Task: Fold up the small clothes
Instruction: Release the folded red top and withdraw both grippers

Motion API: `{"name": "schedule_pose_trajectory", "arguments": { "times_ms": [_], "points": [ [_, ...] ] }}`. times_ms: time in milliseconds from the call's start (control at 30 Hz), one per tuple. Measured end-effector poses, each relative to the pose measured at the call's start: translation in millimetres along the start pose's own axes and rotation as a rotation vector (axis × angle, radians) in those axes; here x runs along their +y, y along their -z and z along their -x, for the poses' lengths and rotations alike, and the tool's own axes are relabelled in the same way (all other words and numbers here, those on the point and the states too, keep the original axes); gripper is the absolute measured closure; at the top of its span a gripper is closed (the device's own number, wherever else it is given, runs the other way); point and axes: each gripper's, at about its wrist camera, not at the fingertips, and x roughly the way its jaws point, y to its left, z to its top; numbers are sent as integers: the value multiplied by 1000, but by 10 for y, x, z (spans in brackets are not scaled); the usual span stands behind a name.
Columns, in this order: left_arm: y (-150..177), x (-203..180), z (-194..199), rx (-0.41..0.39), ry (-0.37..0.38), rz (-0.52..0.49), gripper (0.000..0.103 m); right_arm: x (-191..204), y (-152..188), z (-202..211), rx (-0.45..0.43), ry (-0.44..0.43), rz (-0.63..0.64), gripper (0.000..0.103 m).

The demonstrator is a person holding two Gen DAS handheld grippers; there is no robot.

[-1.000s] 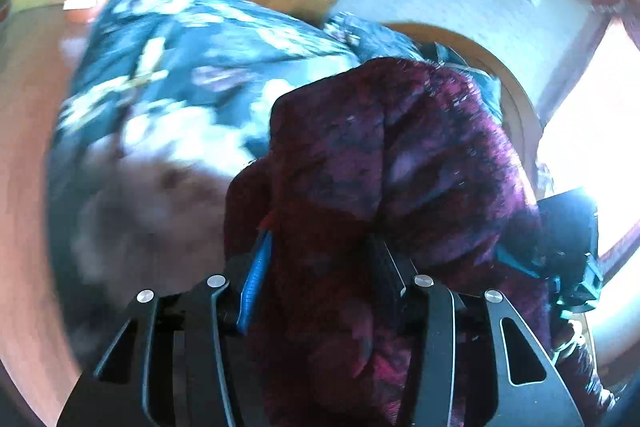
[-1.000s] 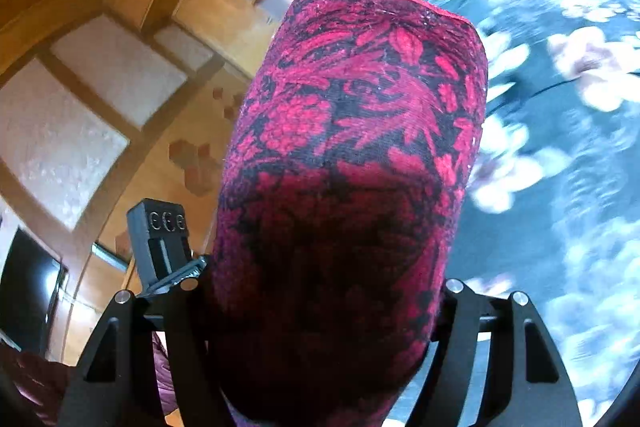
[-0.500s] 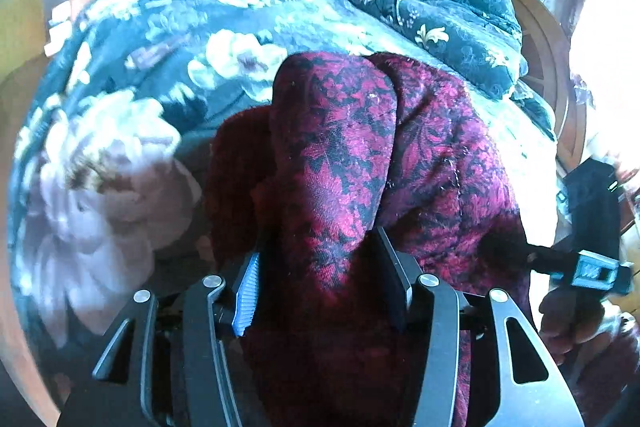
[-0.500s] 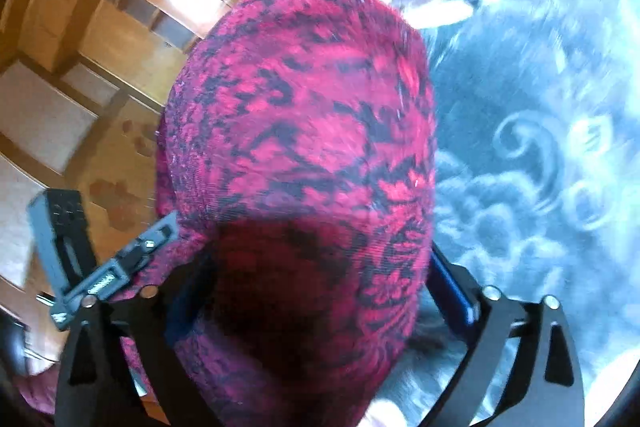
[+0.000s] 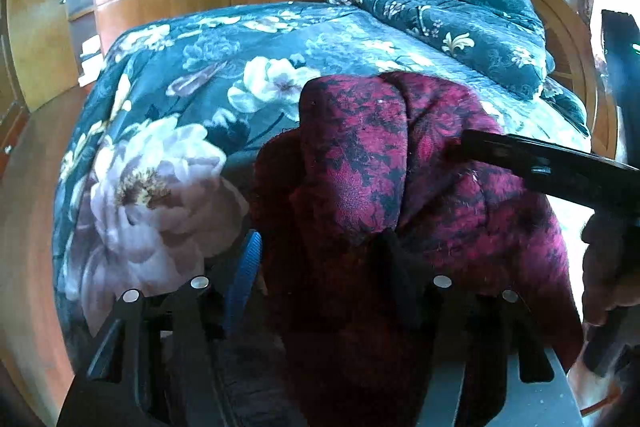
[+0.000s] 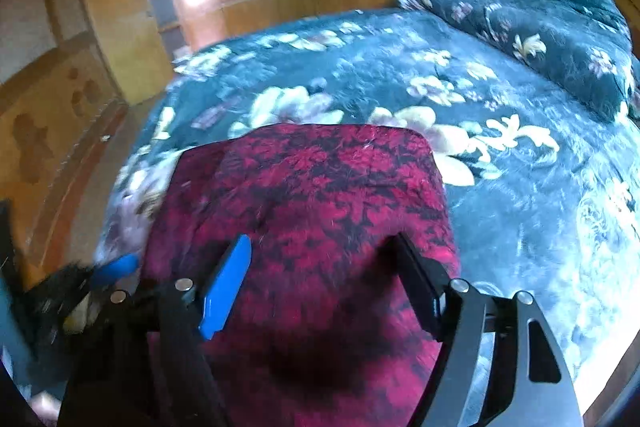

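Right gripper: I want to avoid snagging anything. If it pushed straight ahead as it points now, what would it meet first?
The right gripper would meet the red garment between its fingers, then probably the floral bedspread; depth is unclear.

Two black hand-held grippers with blue finger pads and silver pivot screws

The left gripper (image 5: 320, 259) is a black linkage frame with triangular cut-outs in its outer plates, four round silver screw heads across its pivots, and a ribbed blue pad (image 5: 244, 275) on one finger, the other finger showing black. The right gripper (image 6: 320, 267) has the same black frame, slotted outer plates and silver screws; one finger carries a smooth bright blue pad (image 6: 226, 285), and its opposite finger looks black with a sliver of blue at its base. The person's hand (image 5: 604, 267), at the left view's right edge, appears dark and shadowed.
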Motion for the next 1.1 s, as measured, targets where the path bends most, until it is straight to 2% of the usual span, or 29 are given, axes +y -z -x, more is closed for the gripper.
{"name": "schedule_pose_trajectory", "arguments": {
  "times_ms": [67,167,200,333,433,533,700,867,1000,1100],
  "points": [
    [13,34,-93,2,-22,-1,39,154,-9,-288,49,83,-1,29],
    [22,93,-158,11,-17,24,36,328,11,-570,39,198,45,28],
    [12,112,-132,13,-9,41,36,285,3,-628,30,203,45,28],
    [7,19,93,-23,-23,29,36,185,-16,-432,0,156,14,25],
    [30,-31,241,-43,-16,30,36,97,-9,-155,-27,104,-29,20],
    [39,-54,363,-58,-18,35,36,18,113,152,-50,57,-89,20],
    [85,-55,499,-72,-29,31,36,24,380,529,-75,47,-111,20],
    [142,-21,640,-92,-47,39,36,175,673,725,-68,54,-84,20],
    [191,38,814,-120,-61,58,36,343,887,734,-13,62,-62,17],
    [235,66,1008,-160,-92,61,31,445,1004,750,15,85,-59,15]
  ]
}}
